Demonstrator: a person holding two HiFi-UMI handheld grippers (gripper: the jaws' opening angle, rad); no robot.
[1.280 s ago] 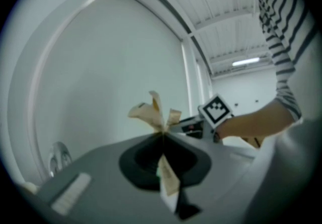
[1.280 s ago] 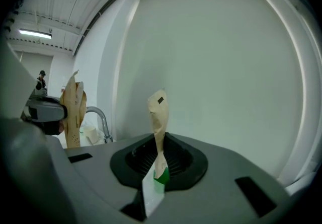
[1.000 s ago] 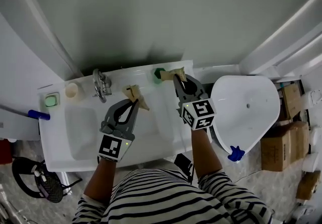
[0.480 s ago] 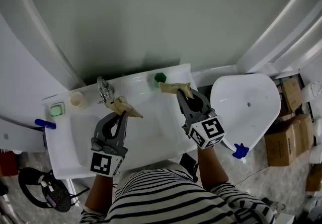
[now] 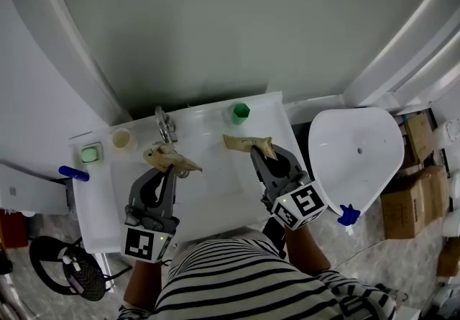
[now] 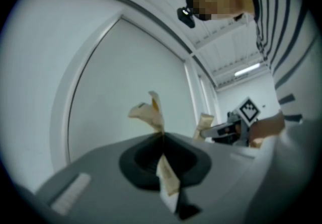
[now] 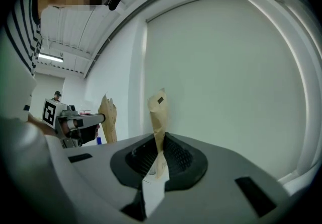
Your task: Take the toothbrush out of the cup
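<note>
A small green cup [image 5: 239, 111] stands at the back edge of the white washbasin [image 5: 215, 200]; I cannot make out a toothbrush in it. My left gripper [image 5: 170, 167] is shut on a crumpled tan paper piece [image 5: 169, 159] over the basin, just in front of the tap [image 5: 165, 124]. The same paper [image 6: 151, 113] sticks up from its closed jaws in the left gripper view. My right gripper [image 5: 257, 152] is shut on a second tan paper strip [image 5: 246, 143], below and apart from the cup. That strip [image 7: 158, 109] stands upright in the right gripper view.
A cream cup [image 5: 121, 139] and a green soap dish [image 5: 90, 154] sit at the basin's left, with a blue object [image 5: 72, 172] beyond them. A white toilet [image 5: 356, 153] with a blue item [image 5: 348, 214] stands at right, cardboard boxes [image 5: 417, 142] past it. A plain wall is ahead.
Both grippers have drawn back from the wall toward the person and risen, each keeping its paper. The right strip has come away from the green cup.
</note>
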